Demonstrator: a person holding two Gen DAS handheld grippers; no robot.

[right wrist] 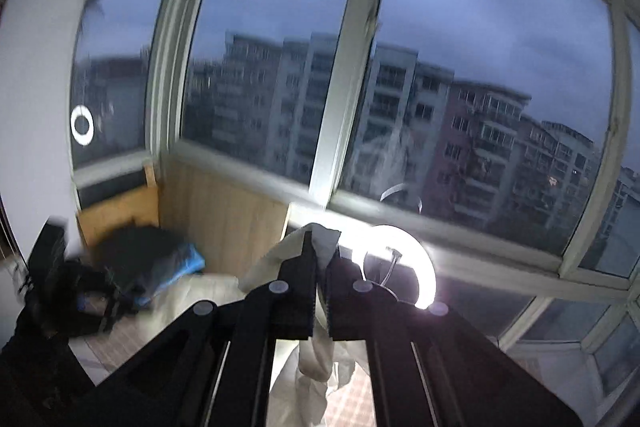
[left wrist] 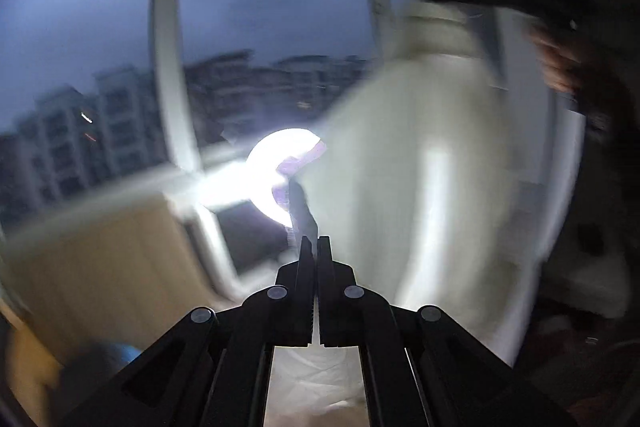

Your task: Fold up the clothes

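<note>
A white garment (left wrist: 420, 187) is held up in the air before a large window (right wrist: 280, 67), blurred by motion. The left gripper (left wrist: 316, 247) is closed on one dark edge of the cloth. The right gripper (right wrist: 320, 259) is clamped on a white fold, the rest hanging below. A bright ring light (right wrist: 416, 267) glows on the sill behind.

Both views are dim, lit by dusk-blue windows (right wrist: 480, 75) and a glaring ring light (left wrist: 276, 175) that blows out mid-frame. The left wrist view is heavily motion-blurred, the white garment (left wrist: 420, 187) smeared. Fisheye distortion bends the window frames (right wrist: 344, 87); corners fall black
</note>
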